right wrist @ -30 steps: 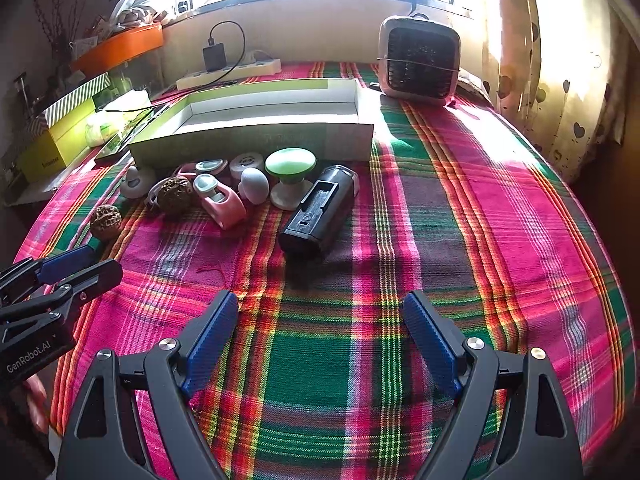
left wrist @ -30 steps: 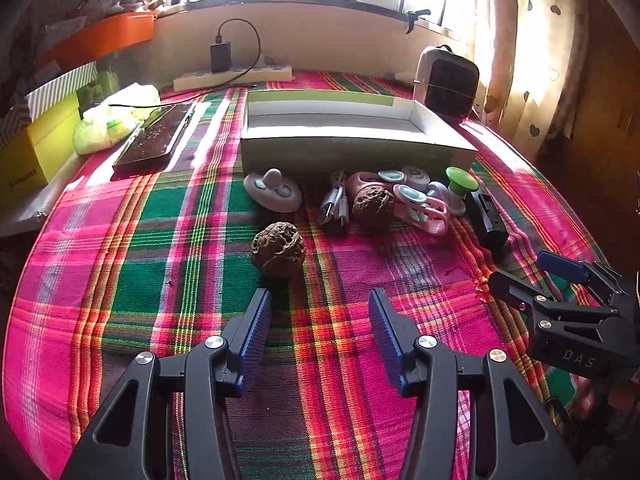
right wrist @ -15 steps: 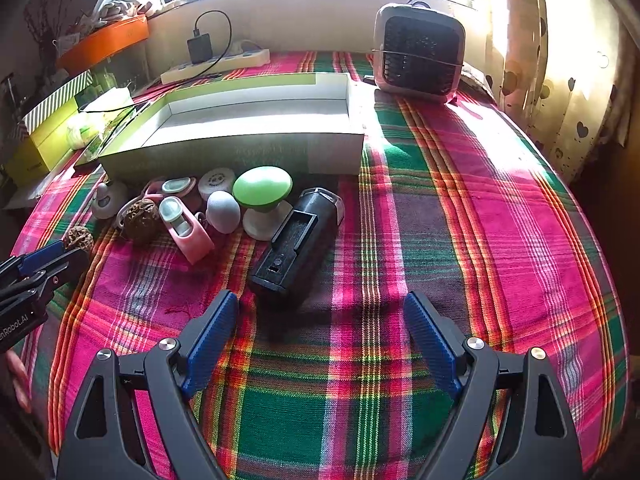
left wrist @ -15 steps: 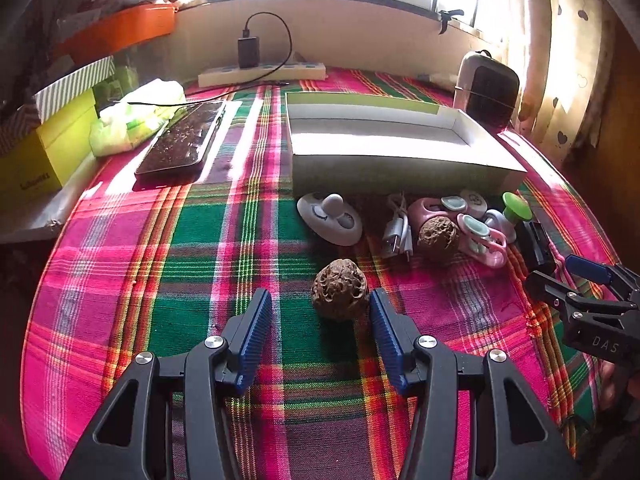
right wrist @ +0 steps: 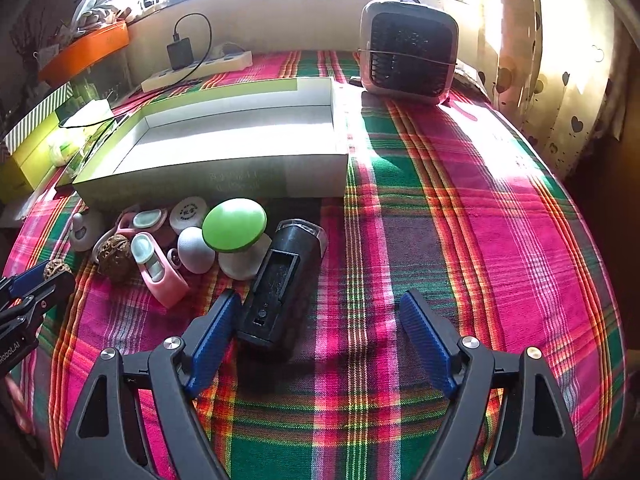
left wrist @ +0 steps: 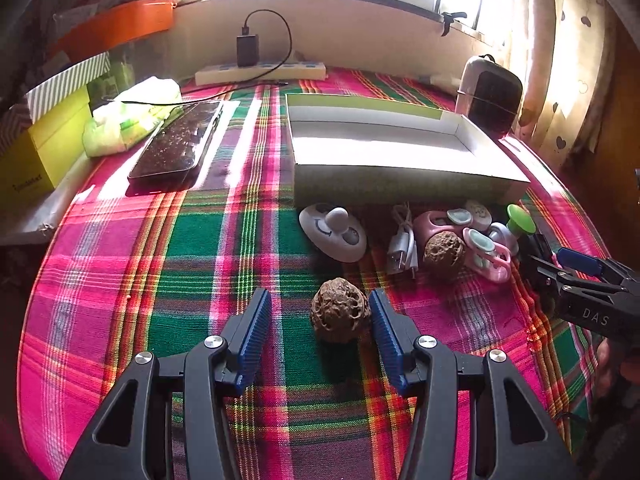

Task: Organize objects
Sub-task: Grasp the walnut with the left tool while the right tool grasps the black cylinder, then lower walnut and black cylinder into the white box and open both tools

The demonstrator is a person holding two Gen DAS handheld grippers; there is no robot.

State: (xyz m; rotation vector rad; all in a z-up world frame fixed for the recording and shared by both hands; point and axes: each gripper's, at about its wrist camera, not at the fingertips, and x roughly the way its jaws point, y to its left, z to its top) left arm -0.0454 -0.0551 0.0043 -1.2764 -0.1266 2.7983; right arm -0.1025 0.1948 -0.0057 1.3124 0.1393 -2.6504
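My left gripper (left wrist: 320,320) is spread wide around the walnut (left wrist: 339,315) on the tablecloth (left wrist: 160,280), sitting closer to the right pad, so squeezing could roll it off sideways. My right gripper (right wrist: 320,328) is spread too, its left pad nudging the black case (right wrist: 276,288), which might skid into the green mushroom thing (right wrist: 236,228)

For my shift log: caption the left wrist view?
Open left gripper straddles a walnut on the plaid cloth, empty box beyond.
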